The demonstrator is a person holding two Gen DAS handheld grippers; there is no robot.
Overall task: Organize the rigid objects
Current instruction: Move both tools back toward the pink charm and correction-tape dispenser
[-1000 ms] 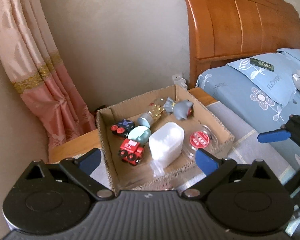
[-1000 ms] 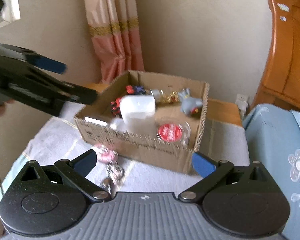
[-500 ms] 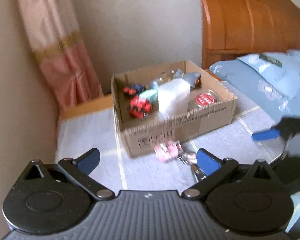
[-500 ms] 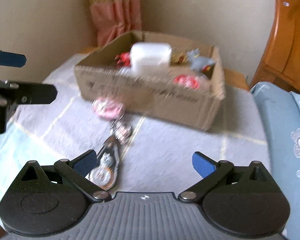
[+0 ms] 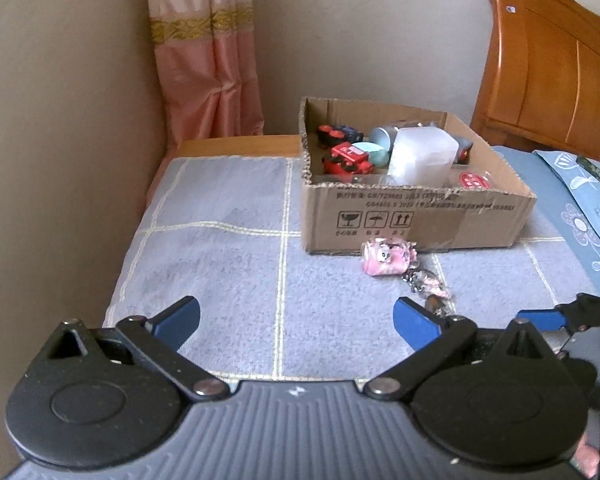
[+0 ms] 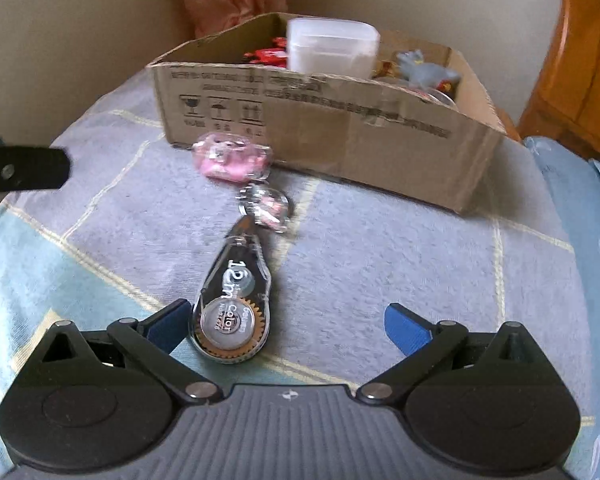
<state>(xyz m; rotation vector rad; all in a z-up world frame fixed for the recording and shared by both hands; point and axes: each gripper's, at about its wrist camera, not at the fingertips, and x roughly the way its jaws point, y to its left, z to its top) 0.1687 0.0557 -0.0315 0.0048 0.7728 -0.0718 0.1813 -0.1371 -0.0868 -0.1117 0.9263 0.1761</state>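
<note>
The correction tape (image 6: 232,308) lies on the towel (image 6: 380,248), just beside the right gripper (image 6: 286,326)'s left finger; both grippers' jaws are spread, the left gripper (image 5: 296,322) empty. The jaws should be centred before closing.

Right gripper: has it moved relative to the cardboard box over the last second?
Yes. The right gripper has pulled back from the cardboard box and dropped toward the towel; the correction tape now lies by its left finger.
</note>
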